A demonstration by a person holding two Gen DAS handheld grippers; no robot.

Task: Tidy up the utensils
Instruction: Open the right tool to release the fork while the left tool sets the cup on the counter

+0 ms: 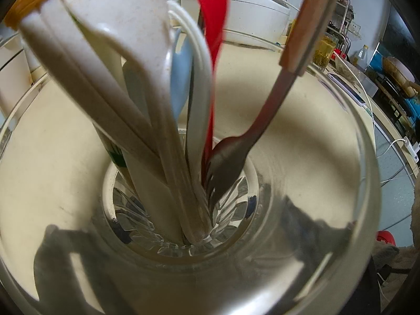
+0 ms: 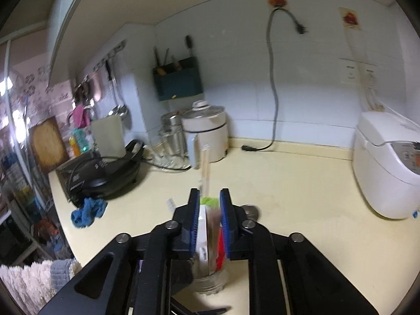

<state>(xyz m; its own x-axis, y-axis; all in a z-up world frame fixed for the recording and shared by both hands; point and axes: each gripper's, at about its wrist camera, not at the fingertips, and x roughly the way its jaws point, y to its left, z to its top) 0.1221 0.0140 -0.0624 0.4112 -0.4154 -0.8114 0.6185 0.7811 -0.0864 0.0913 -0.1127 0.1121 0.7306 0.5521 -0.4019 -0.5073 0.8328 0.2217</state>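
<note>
Cream countertop (image 2: 302, 178) spans the right wrist view; white rice cooker (image 2: 388, 168) at its right edge, white electric pot (image 2: 207, 131) near the back wall, blue cloth (image 2: 88, 211) to the left. Clear glass jar (image 1: 328, 197) fills the left wrist view from above and stands on the counter. Inside it, upright and leaning: white utensils (image 1: 110, 60), a red utensil (image 1: 215, 26), a wood-handled metal fork (image 1: 231, 162) with tines down on the jar's base. Left gripper: fingers not visible, state cannot be told. Right gripper (image 2: 210, 210): blue pads slightly apart, standing above the jar's utensils; whether they pinch anything cannot be told (blur).
</note>
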